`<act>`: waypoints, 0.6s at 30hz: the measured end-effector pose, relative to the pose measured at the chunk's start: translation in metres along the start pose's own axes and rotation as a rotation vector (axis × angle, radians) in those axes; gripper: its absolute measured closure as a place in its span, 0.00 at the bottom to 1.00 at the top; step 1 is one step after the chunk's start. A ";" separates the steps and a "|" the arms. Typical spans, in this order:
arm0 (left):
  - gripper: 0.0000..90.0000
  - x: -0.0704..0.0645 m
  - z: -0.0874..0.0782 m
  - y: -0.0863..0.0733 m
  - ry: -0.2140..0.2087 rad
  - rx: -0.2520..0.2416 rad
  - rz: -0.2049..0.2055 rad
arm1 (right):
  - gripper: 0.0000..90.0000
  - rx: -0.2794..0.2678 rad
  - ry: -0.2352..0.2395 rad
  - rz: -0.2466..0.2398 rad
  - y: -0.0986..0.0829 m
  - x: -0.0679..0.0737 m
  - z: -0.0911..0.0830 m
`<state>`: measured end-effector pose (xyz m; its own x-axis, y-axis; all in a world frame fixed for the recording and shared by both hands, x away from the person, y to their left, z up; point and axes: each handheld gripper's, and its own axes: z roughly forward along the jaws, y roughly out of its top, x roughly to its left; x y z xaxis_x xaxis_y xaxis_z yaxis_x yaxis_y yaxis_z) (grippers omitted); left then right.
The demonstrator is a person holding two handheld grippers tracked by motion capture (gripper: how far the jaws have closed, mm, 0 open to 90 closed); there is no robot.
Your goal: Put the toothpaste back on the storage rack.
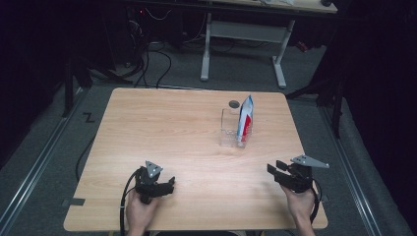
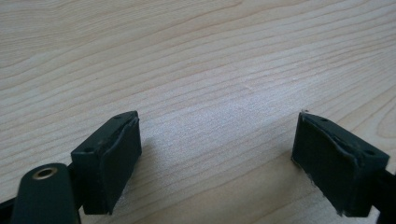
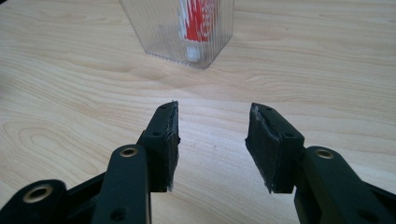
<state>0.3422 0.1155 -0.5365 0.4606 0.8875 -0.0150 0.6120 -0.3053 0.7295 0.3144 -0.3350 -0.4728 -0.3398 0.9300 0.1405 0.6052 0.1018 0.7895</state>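
A clear ribbed plastic holder (image 1: 231,129) stands right of the middle of the wooden table (image 1: 162,128). A red, white and blue tube (image 1: 245,120) leans upright inside it, cap end down. The right gripper view has the holder (image 3: 154,28) close ahead with the tube (image 3: 196,18) in it. My left gripper (image 1: 170,183) rests near the front left edge, held by a hand, jaws open over bare wood (image 2: 217,135). My right gripper (image 1: 274,168) sits at the front right, jaws open and empty (image 3: 212,140), pointing toward the holder.
A small dark round hole (image 1: 234,103) sits in the tabletop behind the holder. A white desk frame (image 1: 246,34) and cables stand on the floor beyond the table. Cables trail from both grippers off the front edge.
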 end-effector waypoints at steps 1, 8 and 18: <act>0.18 0.000 0.000 0.000 0.000 0.001 0.000 | 0.60 0.006 -0.002 -0.002 -0.001 0.001 0.001; 0.18 0.000 0.000 0.000 0.000 0.001 0.000 | 0.60 0.018 0.009 0.014 -0.007 0.002 0.011; 0.18 0.000 0.000 0.000 0.000 0.000 0.000 | 0.59 0.034 0.000 0.024 -0.015 0.003 0.026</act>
<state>0.3422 0.1155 -0.5365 0.4606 0.8875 -0.0151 0.6121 -0.3053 0.7295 0.3230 -0.3246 -0.4994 -0.3247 0.9323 0.1594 0.6374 0.0911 0.7651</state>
